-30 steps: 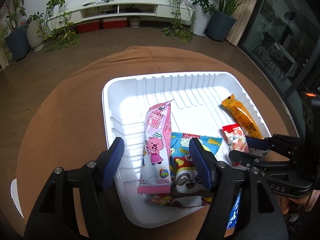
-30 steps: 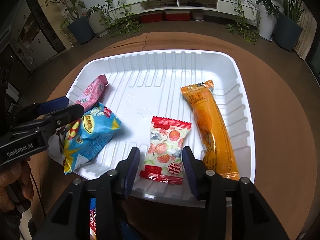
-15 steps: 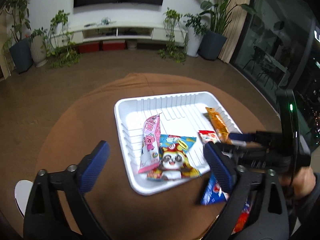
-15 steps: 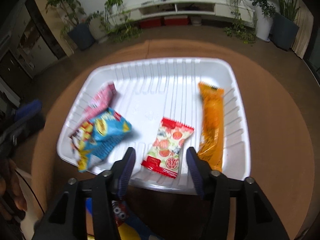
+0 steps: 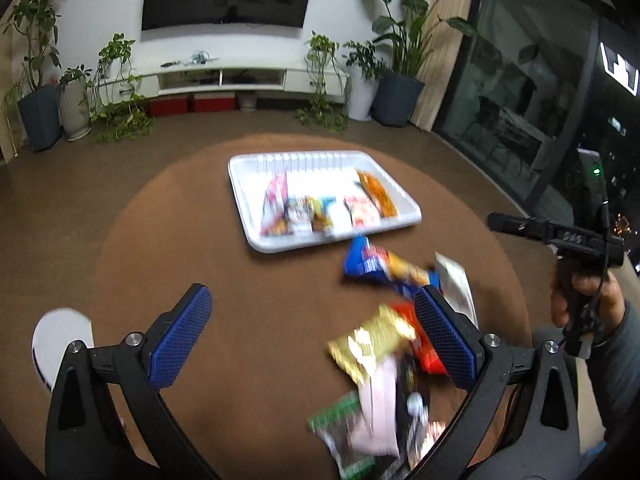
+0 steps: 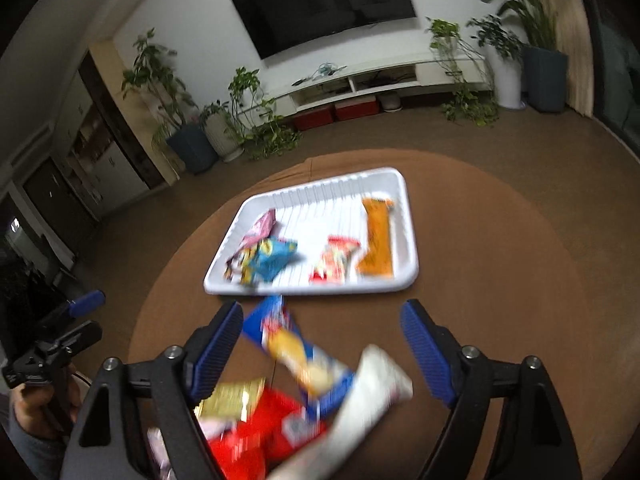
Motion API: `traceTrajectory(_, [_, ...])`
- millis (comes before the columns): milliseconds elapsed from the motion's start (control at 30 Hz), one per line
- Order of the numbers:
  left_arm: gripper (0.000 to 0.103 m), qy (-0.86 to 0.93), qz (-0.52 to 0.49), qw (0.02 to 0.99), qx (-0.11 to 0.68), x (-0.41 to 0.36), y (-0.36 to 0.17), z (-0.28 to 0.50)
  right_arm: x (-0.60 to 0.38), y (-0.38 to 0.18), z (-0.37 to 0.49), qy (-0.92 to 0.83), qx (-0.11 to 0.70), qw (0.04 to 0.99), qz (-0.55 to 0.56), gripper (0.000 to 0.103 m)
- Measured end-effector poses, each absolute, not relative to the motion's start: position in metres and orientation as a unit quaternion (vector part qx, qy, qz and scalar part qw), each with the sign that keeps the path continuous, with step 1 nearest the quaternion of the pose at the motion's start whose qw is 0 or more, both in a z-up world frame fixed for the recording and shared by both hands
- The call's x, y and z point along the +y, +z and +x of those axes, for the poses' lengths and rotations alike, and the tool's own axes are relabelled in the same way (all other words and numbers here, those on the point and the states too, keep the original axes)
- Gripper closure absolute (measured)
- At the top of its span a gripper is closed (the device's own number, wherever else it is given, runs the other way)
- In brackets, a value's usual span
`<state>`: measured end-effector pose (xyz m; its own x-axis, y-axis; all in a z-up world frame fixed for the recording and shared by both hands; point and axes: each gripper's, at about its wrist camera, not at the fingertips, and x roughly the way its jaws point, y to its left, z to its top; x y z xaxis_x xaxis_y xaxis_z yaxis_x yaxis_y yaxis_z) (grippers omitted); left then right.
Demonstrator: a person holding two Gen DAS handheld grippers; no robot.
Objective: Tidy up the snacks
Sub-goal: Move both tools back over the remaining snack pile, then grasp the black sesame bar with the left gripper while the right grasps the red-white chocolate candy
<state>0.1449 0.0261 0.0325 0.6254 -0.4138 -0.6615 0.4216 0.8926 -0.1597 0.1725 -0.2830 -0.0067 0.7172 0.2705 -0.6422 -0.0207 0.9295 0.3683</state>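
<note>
With my left gripper (image 5: 308, 332) wide and empty and my right gripper (image 6: 324, 352) opening on nothing, I judge the blue packet (image 6: 296, 354) at lower centre light, crinkly and slippery, best pinched across its flat middle.

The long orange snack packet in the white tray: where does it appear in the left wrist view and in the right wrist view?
Left wrist view: the orange packet lies at the right end of the white tray, above centre.
Right wrist view: it lies at the right side of the tray, near centre.
Shared landmark: the red-and-white packet lies just left of it in both.
</note>
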Motion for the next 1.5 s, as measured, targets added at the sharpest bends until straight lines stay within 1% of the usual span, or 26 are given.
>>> traceTrajectory(133, [0.001, -0.238, 0.015, 0.889, 0.391, 0.022, 0.013, 0.1, -0.286, -0.027, 0.122, 0.077, 0.378, 0.903, 0.191, 0.016])
traceTrajectory(233, [0.001, -0.247, 0.036, 0.87, 0.426, 0.007, -0.003, 0.069, -0.281, -0.048, 0.091, 0.074, 0.394, 0.893, 0.206, 0.016])
traceTrajectory(367, [0.001, -0.262, 0.081, 0.865, 0.421, -0.017, -0.012, 0.035, -0.269, -0.078, 0.06, 0.076, 0.414, 0.875, 0.238, 0.016])
traceTrajectory(433, [0.004, -0.262, 0.095, 0.866, 0.416, -0.027, -0.013, 0.027, -0.261, -0.088, 0.051, 0.079, 0.423, 0.868, 0.246, 0.02])
traceTrajectory(467, [0.011, -0.262, 0.103, 0.865, 0.416, -0.031, -0.013, 0.026, -0.256, -0.093, 0.046, 0.08, 0.429, 0.865, 0.247, 0.021])
traceTrajectory(500, [0.023, -0.265, 0.115, 0.862, 0.417, -0.036, -0.013, 0.023, -0.252, -0.096, 0.044, 0.081, 0.434, 0.863, 0.247, 0.025])
traceTrajectory(533, [0.028, -0.269, 0.125, 0.859, 0.417, -0.041, -0.014, 0.021, -0.248, -0.101, 0.039, 0.084, 0.441, 0.859, 0.246, 0.025])
traceTrajectory(600, [0.042, -0.271, 0.146, 0.853, 0.421, -0.049, -0.013, 0.026, -0.24, -0.104, 0.035, 0.087, 0.442, 0.86, 0.239, 0.028])
traceTrajectory(633, [0.045, -0.272, 0.164, 0.848, 0.424, -0.055, -0.016, 0.024, -0.238, -0.103, 0.035, 0.089, 0.441, 0.862, 0.234, 0.029])
traceTrajectory(700, [0.054, -0.277, 0.183, 0.838, 0.432, -0.062, -0.016, 0.03, -0.234, -0.103, 0.036, 0.099, 0.443, 0.86, 0.233, 0.032])
traceTrajectory(767, [0.056, -0.278, 0.2, 0.83, 0.44, -0.069, -0.019, 0.038, -0.232, -0.103, 0.036, 0.098, 0.443, 0.861, 0.231, 0.033])
traceTrajectory(967, [0.056, -0.275, 0.235, 0.808, 0.465, -0.083, -0.035, 0.059, -0.224, -0.102, 0.035, 0.105, 0.445, 0.861, 0.222, 0.035])
traceTrajectory(1167, [0.056, -0.268, 0.246, 0.793, 0.489, -0.088, -0.05, 0.078, -0.22, -0.102, 0.038, 0.109, 0.447, 0.861, 0.217, 0.035])
traceTrajectory(1267, [0.062, -0.267, 0.255, 0.786, 0.496, -0.091, -0.055, 0.083, -0.221, -0.104, 0.039, 0.109, 0.451, 0.859, 0.218, 0.035])
traceTrajectory(1367, [0.066, -0.268, 0.264, 0.78, 0.501, -0.094, -0.061, 0.087, -0.22, -0.105, 0.038, 0.113, 0.451, 0.858, 0.217, 0.035])
traceTrajectory(1433, [0.071, -0.272, 0.267, 0.775, 0.504, -0.096, -0.063, 0.089, -0.217, -0.104, 0.038, 0.117, 0.452, 0.858, 0.217, 0.035])
traceTrajectory(1500, [0.071, -0.274, 0.272, 0.769, 0.509, -0.098, -0.067, 0.091, -0.214, -0.102, 0.038, 0.122, 0.452, 0.857, 0.215, 0.035])
